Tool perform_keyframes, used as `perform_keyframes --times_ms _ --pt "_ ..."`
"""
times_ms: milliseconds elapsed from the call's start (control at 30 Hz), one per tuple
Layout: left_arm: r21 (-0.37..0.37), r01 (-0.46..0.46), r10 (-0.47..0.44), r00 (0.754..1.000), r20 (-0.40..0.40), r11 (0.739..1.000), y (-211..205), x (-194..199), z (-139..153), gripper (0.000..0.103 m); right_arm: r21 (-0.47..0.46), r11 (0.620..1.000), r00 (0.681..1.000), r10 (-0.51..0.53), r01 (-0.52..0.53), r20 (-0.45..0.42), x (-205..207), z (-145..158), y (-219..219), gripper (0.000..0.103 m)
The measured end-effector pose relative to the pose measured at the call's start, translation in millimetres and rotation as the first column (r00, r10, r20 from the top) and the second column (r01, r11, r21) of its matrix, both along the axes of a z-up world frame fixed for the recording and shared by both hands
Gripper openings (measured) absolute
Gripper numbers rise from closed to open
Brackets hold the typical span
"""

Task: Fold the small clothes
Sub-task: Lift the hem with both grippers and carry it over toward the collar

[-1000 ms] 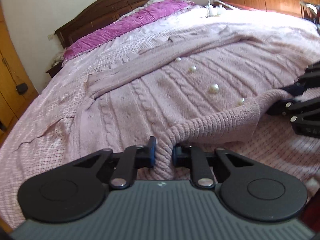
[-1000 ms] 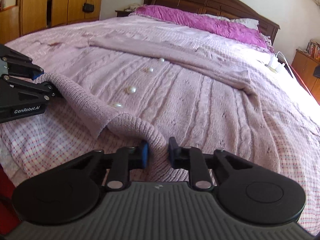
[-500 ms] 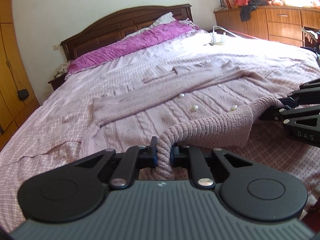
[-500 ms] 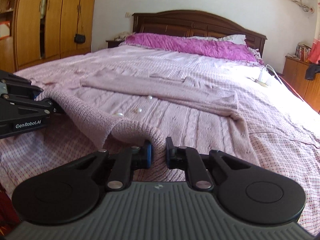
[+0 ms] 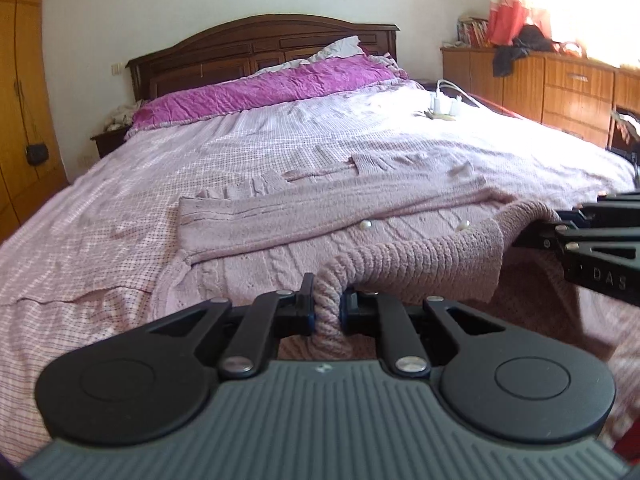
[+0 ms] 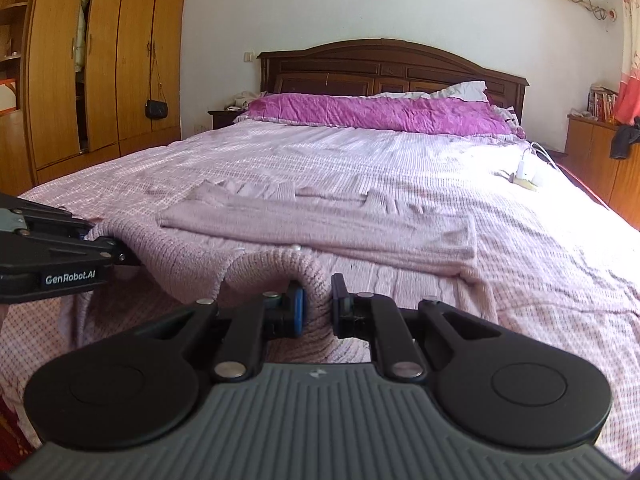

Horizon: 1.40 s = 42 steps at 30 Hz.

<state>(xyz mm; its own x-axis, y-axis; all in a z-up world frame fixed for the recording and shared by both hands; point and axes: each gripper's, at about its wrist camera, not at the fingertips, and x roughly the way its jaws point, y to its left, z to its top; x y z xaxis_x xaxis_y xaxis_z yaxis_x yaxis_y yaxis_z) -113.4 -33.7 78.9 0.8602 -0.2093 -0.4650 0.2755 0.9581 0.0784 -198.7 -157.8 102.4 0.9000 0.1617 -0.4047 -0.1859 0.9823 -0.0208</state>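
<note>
A pale pink cable-knit cardigan (image 5: 280, 216) with pearl buttons (image 5: 366, 224) lies spread on the bed, its sleeves folded across the body. My left gripper (image 5: 327, 309) is shut on the ribbed hem at one bottom corner and holds it raised. My right gripper (image 6: 317, 307) is shut on the other bottom corner of the hem (image 6: 276, 264). The hem hangs as a raised band between the two grippers. In the left wrist view the right gripper (image 5: 560, 232) shows at the right edge; in the right wrist view the left gripper (image 6: 116, 254) shows at the left edge.
The bed carries a pink checked cover (image 6: 360, 160) and a magenta pillow (image 6: 380, 114) before a dark wooden headboard (image 6: 392, 64). A white charger with cable (image 6: 524, 172) lies near the bed's right side. A wooden wardrobe (image 6: 100, 60) stands left, a dresser (image 5: 560, 88) right.
Both grippers have lifted the cardigan's bottom hem higher off the bed and carried it toward the sleeves; the view now looks flatter along the bed. Fewer pearl buttons show.
</note>
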Motion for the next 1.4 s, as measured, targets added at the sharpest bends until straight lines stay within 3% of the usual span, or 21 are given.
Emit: perform_keyframes --times_ms 467,833,1033,1233,1400 --pt "-0.044 -0.068 0.068 0.998 -0.006 0.997 -3.2 56.4 20.9 0.013 0.087 0.996 0.999 0.021 -0.024 0.032 64.1 17.0 -16.7 0.013" --pt "-0.094 -0.093 0.098 0.993 0.059 0.991 -6.2 88.4 45.3 0.012 0.129 0.992 0.994 -0.023 0.009 0.104 102.4 31.2 -14.4 0.013" --pt "-0.084 -0.083 0.093 0.987 0.131 0.993 -11.2 104.5 56.7 0.012 0.136 0.99 0.99 -0.045 0.028 0.131 126.8 42.2 -14.4 0.012" --pt "-0.105 -0.091 0.108 0.98 0.165 0.99 -11.0 140.0 66.3 0.012 0.102 0.994 0.984 -0.047 0.03 0.172 169.5 55.9 -11.3 0.012" --pt "-0.076 -0.1 0.111 0.981 0.159 0.992 -12.1 183.9 58.7 0.012 0.071 0.996 0.988 -0.063 0.054 0.138 227.7 47.0 -5.7 0.012"
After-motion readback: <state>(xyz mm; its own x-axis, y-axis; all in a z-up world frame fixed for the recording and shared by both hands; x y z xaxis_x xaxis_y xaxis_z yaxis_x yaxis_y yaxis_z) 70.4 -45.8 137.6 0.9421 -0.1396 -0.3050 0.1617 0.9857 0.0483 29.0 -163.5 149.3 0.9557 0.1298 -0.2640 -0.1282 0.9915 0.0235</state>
